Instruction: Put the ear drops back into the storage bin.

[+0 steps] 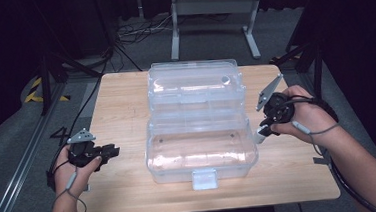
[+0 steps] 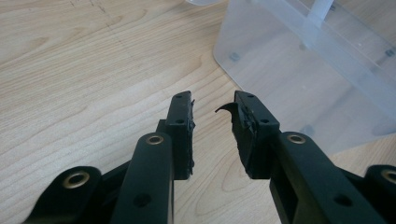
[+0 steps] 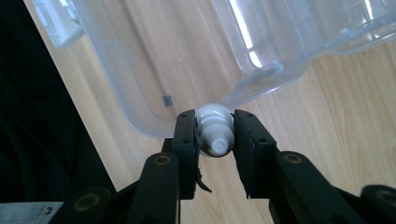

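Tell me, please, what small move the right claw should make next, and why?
Probably carry the small white bottle a little further over the rim of the clear plastic box and lower it inside. The right claw is shut on the bottle beside the box's right wall, the lid stands open, and the lower tray looks empty. The left claw is open and apart on the table.

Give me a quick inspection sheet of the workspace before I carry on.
Surface: wooden table, bare around the box.
Job's things: clear plastic box, open, its lid folded back; small white bottle, cap toward the camera.
Clutter: nothing seen.
Grippers: left hand-held gripper open, holding nothing, left of the box; right hand-held gripper shut on the bottle at the box's right end.
Cables: one grey cable trails from each gripper; black cables on the floor behind.
Surroundings: grey metal frame beyond the table, dark floor.
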The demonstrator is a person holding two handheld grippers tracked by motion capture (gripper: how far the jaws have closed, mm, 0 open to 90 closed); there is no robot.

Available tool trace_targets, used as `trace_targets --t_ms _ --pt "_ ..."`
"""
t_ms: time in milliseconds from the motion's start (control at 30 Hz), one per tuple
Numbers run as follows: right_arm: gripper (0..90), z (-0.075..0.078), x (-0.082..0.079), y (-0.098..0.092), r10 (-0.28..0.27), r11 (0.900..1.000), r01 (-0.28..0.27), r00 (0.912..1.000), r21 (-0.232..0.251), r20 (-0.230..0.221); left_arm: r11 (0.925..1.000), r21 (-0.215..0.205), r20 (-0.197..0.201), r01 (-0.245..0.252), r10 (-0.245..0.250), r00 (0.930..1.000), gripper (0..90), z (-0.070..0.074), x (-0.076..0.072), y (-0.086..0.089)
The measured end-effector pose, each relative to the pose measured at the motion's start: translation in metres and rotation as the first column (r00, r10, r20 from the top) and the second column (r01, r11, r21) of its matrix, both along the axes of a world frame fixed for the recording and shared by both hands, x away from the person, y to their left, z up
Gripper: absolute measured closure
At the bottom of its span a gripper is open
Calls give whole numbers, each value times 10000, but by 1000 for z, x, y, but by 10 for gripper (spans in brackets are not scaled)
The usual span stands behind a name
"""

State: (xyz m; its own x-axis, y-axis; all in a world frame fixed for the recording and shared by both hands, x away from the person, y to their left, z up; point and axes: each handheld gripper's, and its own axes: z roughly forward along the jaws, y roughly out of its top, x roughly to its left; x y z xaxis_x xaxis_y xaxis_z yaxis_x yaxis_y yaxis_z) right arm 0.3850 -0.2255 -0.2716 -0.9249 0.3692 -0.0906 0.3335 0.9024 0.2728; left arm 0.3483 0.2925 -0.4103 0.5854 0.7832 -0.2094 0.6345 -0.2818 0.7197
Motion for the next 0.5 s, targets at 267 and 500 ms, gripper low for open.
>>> trace_targets --t_ms 267,500 --pt "711 -5 0 15 340 9994 -339 9994 13 -113 10000 1 -4 0 0 10000 690 0 0 0" --pt "711 -15 2 26 604 9982 -605 9978 -46 -266 10000 6 -10 -26 26 10000 690 -1 0 1"
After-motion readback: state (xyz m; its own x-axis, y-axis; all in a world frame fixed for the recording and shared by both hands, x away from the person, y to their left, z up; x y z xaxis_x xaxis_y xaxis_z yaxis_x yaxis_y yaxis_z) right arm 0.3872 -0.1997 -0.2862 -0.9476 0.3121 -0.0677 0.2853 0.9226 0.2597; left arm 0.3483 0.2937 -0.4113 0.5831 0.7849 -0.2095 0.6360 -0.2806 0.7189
